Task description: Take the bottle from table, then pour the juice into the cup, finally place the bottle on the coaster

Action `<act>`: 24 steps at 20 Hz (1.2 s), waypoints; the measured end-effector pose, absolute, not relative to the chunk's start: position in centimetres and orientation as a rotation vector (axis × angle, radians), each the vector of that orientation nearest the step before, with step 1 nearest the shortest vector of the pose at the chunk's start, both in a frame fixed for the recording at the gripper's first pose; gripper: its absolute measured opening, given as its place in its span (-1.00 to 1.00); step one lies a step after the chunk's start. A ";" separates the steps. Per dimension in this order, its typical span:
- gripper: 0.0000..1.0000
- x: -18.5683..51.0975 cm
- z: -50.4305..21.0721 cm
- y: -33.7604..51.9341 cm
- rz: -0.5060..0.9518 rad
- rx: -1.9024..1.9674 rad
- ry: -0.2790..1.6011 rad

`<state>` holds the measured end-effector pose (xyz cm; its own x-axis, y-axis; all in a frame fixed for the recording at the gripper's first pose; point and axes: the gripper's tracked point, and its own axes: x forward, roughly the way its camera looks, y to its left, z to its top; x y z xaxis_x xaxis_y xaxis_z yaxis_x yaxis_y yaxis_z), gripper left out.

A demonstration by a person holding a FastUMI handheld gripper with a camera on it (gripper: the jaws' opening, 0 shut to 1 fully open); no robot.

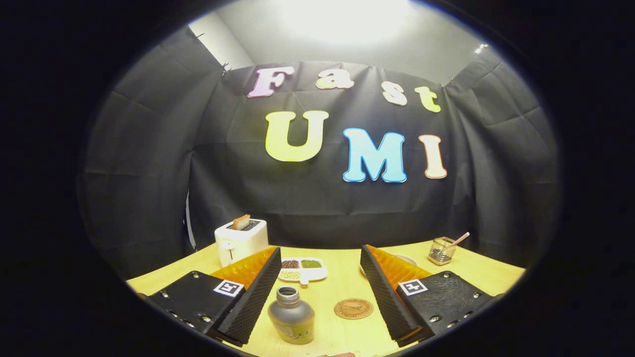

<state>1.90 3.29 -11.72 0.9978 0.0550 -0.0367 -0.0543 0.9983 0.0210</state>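
Gripper view, jaws apart, bottle [291, 316] between, coaster [353, 308] beside

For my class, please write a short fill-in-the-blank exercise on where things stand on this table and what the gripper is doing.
1. The bottle stands between the gripper's two ____.
2. The gripper is ____, touching nothing.
3. The round coaster lies on the table beside the ____.
4. A slice of bread sticks out of the ____ at the back.

Missing words: fingers; open; bottle; toaster
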 end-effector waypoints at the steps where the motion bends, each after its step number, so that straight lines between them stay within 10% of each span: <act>1: 0.96 2.0 -12.5 3.5 0.060 0.022 0.045; 24: 0.93 3.8 -24.1 7.7 0.110 0.010 0.085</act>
